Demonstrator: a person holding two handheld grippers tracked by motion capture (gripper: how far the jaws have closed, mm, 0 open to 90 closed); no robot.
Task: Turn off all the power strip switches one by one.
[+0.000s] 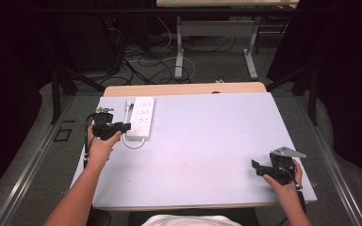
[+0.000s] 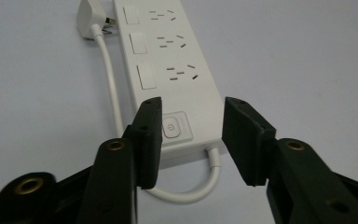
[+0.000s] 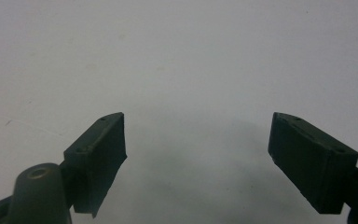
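Closing in on the white plastic power strip with three socket groups and rocker switches (image 2: 168, 65), the left hand-held gripper (image 2: 191, 140) sits at the strip's near end with its jaws spread to either side of that end, not yet touching it as far as the left gripper view shows. In the high view the strip lies toward ten o'clock on the pale lilac surface (image 1: 207, 141), lengthwise away from the person, with its white round cord (image 2: 114, 88) running along its left flank to a white plug (image 2: 91, 18) resting near the far end, and looping back out from under the near end. A square button with a power symbol (image 2: 172, 129) lies between the jaws.

The right hand-held gripper (image 1: 259, 170) is well apart at about four o'clock on the surface, jaws wide open over bare tabletop and holding nothing.

This looks like the approach step, just ahead of a grasp. The next move likely calls for easing the left jaws forward and down so they straddle the strip's width squarely, then closing evenly without trapping the cord loop beneath the near end. The right hand may need to come across for the plug.
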